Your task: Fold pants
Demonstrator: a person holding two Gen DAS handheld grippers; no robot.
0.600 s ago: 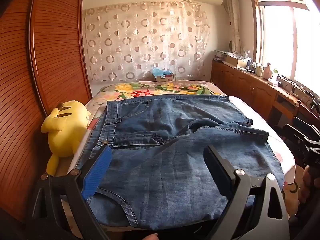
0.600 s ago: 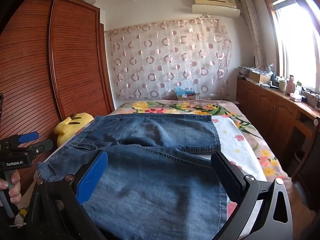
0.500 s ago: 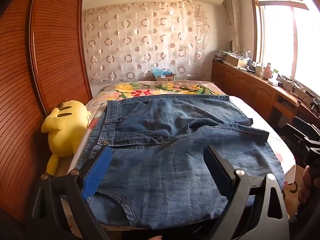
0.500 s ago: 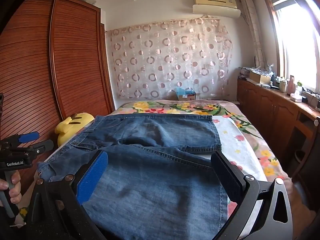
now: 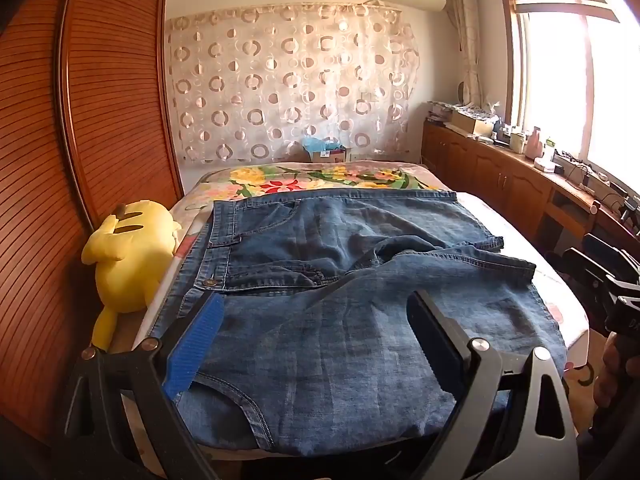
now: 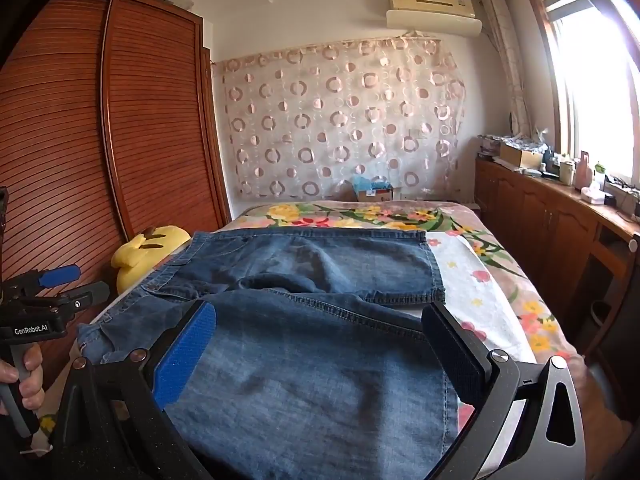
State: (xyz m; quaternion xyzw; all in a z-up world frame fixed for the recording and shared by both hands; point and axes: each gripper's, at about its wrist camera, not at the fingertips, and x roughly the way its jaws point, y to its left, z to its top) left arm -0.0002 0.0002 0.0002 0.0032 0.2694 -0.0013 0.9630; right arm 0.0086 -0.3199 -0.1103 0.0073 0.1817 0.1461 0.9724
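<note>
Nothing really changes from a moment ago: both the left hand-held gripper point(image 5: 312, 344) and right hand-held gripper point(image 6: 320, 344) hover, jaws apart, over the jeans point(image 5: 360, 280), legs toward 3 o'clock on the bed point(image 6: 480, 280), folding not begun.

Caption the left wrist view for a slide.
Open left gripper poised over blue denim pants spread on a floral bed.

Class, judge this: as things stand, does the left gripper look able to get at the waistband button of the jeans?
Probably yes. The left gripper is open above the jeans, and the button lies exposed just beyond its blue pad, with nothing between.
</note>
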